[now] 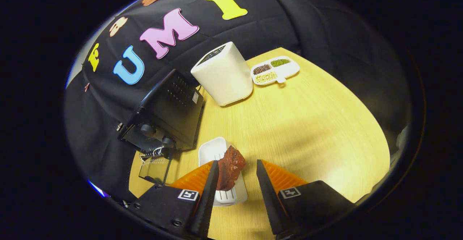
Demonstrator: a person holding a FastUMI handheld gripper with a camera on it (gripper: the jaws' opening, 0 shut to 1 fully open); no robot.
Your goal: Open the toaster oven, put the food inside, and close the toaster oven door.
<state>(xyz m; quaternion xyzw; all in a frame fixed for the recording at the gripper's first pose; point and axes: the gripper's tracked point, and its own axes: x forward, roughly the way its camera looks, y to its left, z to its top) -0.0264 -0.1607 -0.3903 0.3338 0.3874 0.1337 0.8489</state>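
Pale wooden tabletop (307, 124) runs out ahead of me, black cloth hanging behind it as the booth wall. I'm hovering above the near part of the table, fingers pointing forward and down.

My gripper (237, 176) stands open, jaws spread wide with a clear gap between them. A reddish-brown piece of food (230, 167) sits in that gap, leaning against the inner face of the left finger; the right finger is well apart from it, so I'm not clamping anything. I'd call this straddling the food, lined up so a squeeze would catch it across its narrow side.

Under the food lies a small white tray (213, 151), stretching from between my fingers to just beyond them. The food rests on the tray's right edge, which I judge leaves the right finger room to come in.

Left of the tray sits the black toaster oven (166, 113), its knobs facing me. Its glass door (154, 167) hangs down, open, near my left finger, so the way in looks ready and close by; only a short carry to the left should be needed.

Farther off stand a tall white appliance (224, 75) and, right of it, a divided white dish (275, 70) of beans and grains, both well clear of my work.

Next, as I judge it: close on the food, then swing left.
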